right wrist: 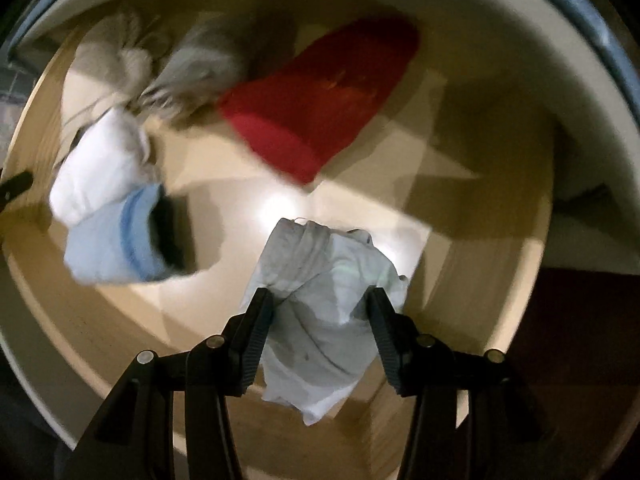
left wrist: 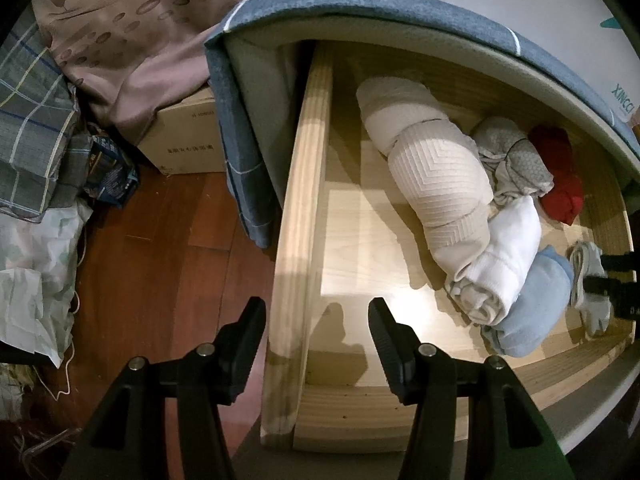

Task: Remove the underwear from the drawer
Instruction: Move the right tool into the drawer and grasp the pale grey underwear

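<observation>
The wooden drawer [left wrist: 304, 184] is standing pulled out, rolled garments lying along its floor; the pale grey underwear [right wrist: 320, 320] is being pinched by the right claw [right wrist: 320, 308] above the drawer floor; a loose fold could be slipping free, since only bunched cloth is caught; the left claw [left wrist: 316, 320] is hovering spread and empty, straddling the drawer's side rail.

Left hand-held gripper [left wrist: 317, 316] open, right [right wrist: 320, 308] clamped.
</observation>
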`<state>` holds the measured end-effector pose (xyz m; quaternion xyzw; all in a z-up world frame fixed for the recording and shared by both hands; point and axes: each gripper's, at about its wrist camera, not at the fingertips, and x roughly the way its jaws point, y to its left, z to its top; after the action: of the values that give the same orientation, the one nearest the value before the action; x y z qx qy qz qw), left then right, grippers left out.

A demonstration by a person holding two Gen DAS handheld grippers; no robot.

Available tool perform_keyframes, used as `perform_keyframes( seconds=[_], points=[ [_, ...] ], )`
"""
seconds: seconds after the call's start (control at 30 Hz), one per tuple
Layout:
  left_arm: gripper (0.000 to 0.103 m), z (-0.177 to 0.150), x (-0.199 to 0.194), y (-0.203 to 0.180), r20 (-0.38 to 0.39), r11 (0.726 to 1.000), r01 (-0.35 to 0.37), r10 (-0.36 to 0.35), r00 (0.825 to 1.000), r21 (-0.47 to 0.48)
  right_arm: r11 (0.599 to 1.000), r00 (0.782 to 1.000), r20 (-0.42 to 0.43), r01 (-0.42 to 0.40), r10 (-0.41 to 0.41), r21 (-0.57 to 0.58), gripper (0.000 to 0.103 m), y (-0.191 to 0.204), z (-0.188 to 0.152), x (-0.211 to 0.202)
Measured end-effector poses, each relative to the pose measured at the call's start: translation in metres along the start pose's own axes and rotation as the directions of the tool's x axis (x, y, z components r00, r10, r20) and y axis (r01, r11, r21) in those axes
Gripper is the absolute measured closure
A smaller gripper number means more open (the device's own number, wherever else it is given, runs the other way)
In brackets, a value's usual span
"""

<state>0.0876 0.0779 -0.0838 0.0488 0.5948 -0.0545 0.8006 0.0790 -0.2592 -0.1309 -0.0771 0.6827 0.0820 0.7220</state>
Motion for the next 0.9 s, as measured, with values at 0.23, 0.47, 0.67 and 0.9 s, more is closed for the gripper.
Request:
perform_keyframes(
  seconds=[0.23, 0.47, 0.67, 0.9],
  points=[
    [0.049, -0.001, 0.000, 0.001, 0.001, 1.000, 0.003, -0.003, 1.000, -0.001, 0.992, 1.000, -0.003, -0.005, 0.006, 0.123, 0.047, -0.005, -0.001, -0.007],
    [0.049, -0.002, 0.000, 0.001, 0.001, 1.000, 0.007, -0.007, 1.000, -0.002, 0.959, 0.998, -0.026, -0.042, 0.051, 0.280, 0.041, -0.018, -0.005, 0.002],
    [0.048, -0.002, -0.012, -0.008, 0.027, 0.999, 0.023, -0.024, 0.999, 0.037, 0.973, 0.997, -0.073, -0.004, 0.021, 0.232, 0.038, -0.024, 0.011, 0.007],
    [0.045, 0.000, -0.025, -0.013, 0.047, 0.997, 0.007, -0.011, 0.999, 0.080, 0.986, 0.993, -0.119, 0.028, -0.008, 0.162, 0.049, -0.012, 0.017, 0.008]
  ],
)
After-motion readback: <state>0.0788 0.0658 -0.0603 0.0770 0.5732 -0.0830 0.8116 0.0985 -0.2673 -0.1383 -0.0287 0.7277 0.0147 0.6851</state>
